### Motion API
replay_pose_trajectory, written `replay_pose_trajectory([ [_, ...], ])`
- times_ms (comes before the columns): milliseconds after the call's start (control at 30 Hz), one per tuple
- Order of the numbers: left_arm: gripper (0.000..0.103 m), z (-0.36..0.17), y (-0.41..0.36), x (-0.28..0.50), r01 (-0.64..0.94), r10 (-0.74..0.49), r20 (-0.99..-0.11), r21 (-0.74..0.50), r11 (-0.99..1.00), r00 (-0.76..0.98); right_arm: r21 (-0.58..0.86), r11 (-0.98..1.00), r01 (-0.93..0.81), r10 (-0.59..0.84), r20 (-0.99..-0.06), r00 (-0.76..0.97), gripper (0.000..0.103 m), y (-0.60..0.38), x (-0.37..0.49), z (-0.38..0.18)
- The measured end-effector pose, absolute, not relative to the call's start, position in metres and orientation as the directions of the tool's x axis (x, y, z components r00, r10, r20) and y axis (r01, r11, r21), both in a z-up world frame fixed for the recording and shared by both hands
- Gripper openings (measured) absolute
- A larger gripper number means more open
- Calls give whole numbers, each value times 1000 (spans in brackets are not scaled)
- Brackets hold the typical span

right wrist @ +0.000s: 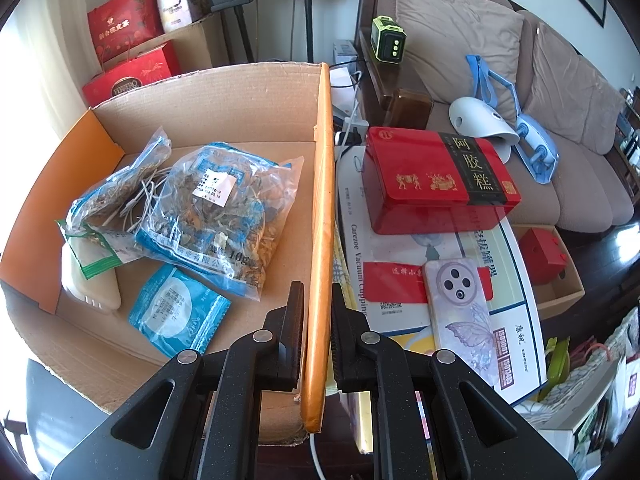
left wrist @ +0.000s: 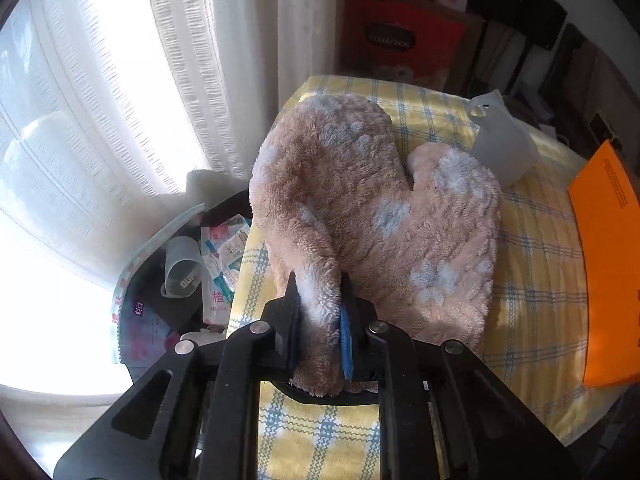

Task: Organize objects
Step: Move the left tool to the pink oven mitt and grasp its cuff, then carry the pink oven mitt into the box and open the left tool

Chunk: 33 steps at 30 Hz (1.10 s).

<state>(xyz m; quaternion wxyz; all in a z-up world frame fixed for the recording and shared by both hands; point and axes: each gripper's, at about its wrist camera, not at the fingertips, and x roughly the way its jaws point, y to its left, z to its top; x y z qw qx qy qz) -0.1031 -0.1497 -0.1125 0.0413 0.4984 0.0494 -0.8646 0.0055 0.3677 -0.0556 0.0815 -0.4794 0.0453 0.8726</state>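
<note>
Between the left gripper's (left wrist: 320, 312) clenched jaws: cuff of a fluffy pink mitt (left wrist: 376, 208), lying on the yellow checked cloth (left wrist: 532, 248). Soft, light, floppy; best pinched at the cuff. Right gripper (right wrist: 317, 332) clamps the cardboard box (right wrist: 256, 92) wall.

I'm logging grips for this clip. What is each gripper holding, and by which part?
Left gripper pinches the fluffy mitt at its near cuff edge. Right gripper clamps the cardboard box by its orange-lined side wall.
</note>
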Motion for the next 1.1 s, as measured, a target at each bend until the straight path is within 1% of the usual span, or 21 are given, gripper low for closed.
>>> replay_pose_trajectory([
  [167,10,-86,-161,-95,126,66,-825,-164,-978,-561,3,-982,-187,97,-845,-526,11,367,6,-56],
  [300,10,-53,-160,-89,85,151,-779,-254,-964,-608,-4,-983,-186,103,-846,-524,11,368,6,-57],
  [500,10,-4,-149,-81,16,204,-711,-290,-957,-673,-2,-982,-187,102,-845,-524,11,367,6,-57],
  [767,10,43,-127,-72,-99,331,-633,-373,-923,-700,-5,-983,-185,103,-845,-525,11,367,6,-56],
  [1100,10,90,-71,-65,-261,450,-551,-389,-884,-702,-5,-983,-185,103,-846,-524,11,366,6,-56],
])
